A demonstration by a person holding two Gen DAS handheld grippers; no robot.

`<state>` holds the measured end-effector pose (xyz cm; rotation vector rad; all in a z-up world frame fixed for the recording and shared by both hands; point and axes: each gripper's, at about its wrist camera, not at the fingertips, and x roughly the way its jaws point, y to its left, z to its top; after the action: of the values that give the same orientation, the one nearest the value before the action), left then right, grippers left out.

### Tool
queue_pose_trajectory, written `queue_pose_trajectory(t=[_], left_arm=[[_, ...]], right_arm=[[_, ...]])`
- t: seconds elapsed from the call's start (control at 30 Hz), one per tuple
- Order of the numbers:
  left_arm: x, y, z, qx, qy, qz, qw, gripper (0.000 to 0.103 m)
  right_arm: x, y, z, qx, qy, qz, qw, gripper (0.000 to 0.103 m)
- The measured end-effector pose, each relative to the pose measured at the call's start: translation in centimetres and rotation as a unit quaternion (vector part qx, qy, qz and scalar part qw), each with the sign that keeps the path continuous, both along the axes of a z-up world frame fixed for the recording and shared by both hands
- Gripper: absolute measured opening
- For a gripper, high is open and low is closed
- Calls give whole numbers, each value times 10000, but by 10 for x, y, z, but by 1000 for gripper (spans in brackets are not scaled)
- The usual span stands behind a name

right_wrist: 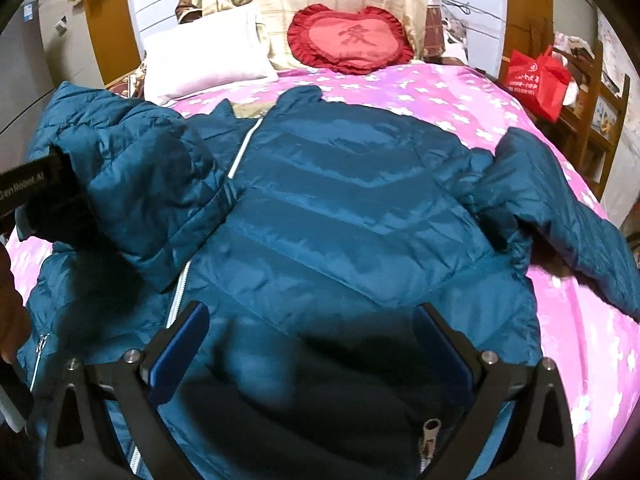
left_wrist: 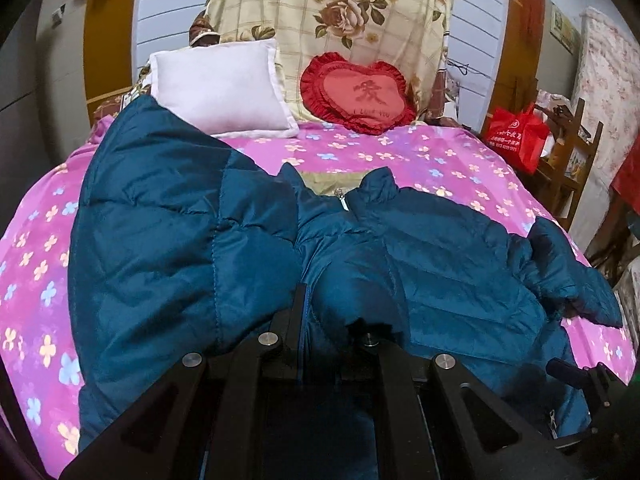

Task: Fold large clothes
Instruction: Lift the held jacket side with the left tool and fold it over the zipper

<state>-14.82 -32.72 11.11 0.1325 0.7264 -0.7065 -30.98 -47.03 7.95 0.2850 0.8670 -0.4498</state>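
Note:
A teal quilted down jacket (right_wrist: pixel 340 208) lies front up on the pink flowered bed sheet (right_wrist: pixel 460 100), collar toward the pillows. My left gripper (left_wrist: pixel 332 320) is shut on the jacket's left sleeve (left_wrist: pixel 160 240), which is lifted and drawn over the jacket's body; the same sleeve (right_wrist: pixel 152 196) shows in the right wrist view with the left gripper's body (right_wrist: pixel 32 188) beside it. My right gripper (right_wrist: pixel 312 332) is open and empty, its blue pads over the jacket's lower front. The right sleeve (right_wrist: pixel 568 220) lies spread out to the right.
A white pillow (left_wrist: pixel 220 84) and a red heart cushion (left_wrist: pixel 360 92) lie at the head of the bed against a floral quilt (left_wrist: pixel 328 12). A red bag (left_wrist: pixel 516 136) sits on a wooden rack (left_wrist: pixel 568 160) at the bed's right.

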Motion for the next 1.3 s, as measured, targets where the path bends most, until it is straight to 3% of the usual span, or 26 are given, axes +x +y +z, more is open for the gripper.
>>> queue_pose_trajectory(t=[0.47,0.7,0.8,1.1,1.3], left_arm=[[-3,9,0,176,-50,-107,9998,0],[-28,32,17,219,-171,-465,9985,7],[-32,46,19,209,-212,-342,9990,8],[-17,69,-7,105,247,-98,9996,9],[-15,73,-19,190,219,59,9996,9]], right_arm=[[25,11,0,289,-267,454,9982,103],[47,23,-7,442,-252,716,9961,103],[52,23,-9,538,-328,695,9956,103],[59,23,-13,825,-432,705,9932,103],[75,37,-17,785,-390,990,9912,103]])
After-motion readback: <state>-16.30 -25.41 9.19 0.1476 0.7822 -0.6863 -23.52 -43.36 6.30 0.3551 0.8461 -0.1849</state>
